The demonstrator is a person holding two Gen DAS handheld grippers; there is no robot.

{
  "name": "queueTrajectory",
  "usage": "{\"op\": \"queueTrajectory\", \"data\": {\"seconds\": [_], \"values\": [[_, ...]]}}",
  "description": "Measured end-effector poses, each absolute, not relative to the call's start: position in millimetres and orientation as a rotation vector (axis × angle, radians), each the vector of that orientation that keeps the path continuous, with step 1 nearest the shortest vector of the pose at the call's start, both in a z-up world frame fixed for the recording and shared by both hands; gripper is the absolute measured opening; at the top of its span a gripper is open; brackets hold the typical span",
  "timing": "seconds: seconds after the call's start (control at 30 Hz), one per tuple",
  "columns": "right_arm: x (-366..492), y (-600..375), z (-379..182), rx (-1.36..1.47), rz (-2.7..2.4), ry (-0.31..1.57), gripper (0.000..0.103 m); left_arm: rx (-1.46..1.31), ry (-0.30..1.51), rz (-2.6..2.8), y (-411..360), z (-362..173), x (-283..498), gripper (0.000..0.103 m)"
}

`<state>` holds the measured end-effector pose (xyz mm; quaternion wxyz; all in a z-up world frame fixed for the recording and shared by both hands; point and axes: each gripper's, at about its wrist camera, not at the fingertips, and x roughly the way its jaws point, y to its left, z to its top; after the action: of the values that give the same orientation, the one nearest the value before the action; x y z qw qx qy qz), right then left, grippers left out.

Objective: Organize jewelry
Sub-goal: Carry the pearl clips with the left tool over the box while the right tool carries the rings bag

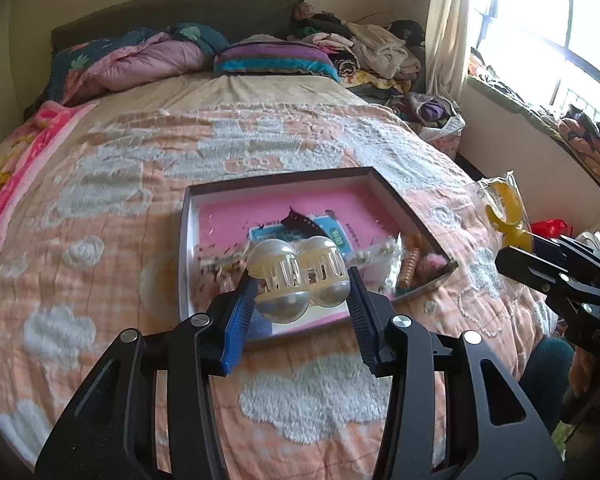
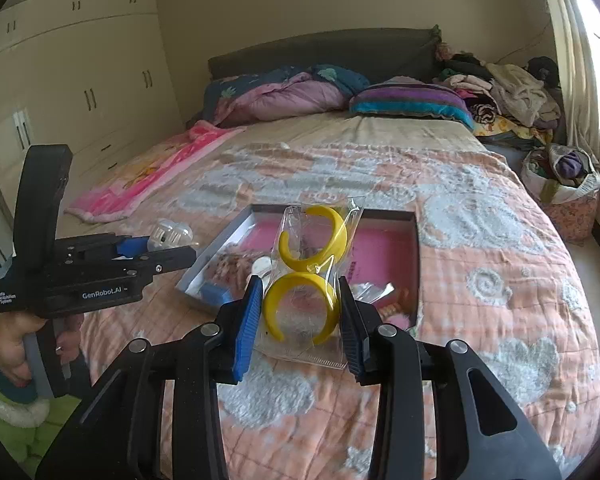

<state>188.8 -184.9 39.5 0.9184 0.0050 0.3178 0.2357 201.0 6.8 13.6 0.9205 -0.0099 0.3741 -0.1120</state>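
Two tools are each clamped on a piece above the bed. In the left wrist view, the left tool [image 1: 302, 280] at lower centre grips a pearl-white hair claw [image 1: 298, 280] between its pads, held over the near edge of the open box [image 1: 186, 240] with the pink lining. That box sits mid-frame on the peach quilt [image 1: 100, 240] and holds a dark strap, a blue card and small trinkets at its right end, too blurred to name.

In the right wrist view, the right tool [image 2: 300, 312] at lower centre squeezes a clear plastic bag [image 2: 342, 220] containing two yellow open bangles [image 2: 300, 308], one pinched between the pads, the other standing above it. The bag hangs over the box's near side. At the left of that frame a hand [image 2: 16, 344] holds the left tool's handle.
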Motion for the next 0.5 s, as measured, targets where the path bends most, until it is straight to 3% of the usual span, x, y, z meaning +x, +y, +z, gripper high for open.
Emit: {"op": "queueTrajectory", "data": {"seconds": [0.5], "values": [[216.6,-210.5,52.3,0.035,0.406,0.627,0.035,0.02,0.765,-0.303,-31.4,12.9,229.7,0.037]]}}
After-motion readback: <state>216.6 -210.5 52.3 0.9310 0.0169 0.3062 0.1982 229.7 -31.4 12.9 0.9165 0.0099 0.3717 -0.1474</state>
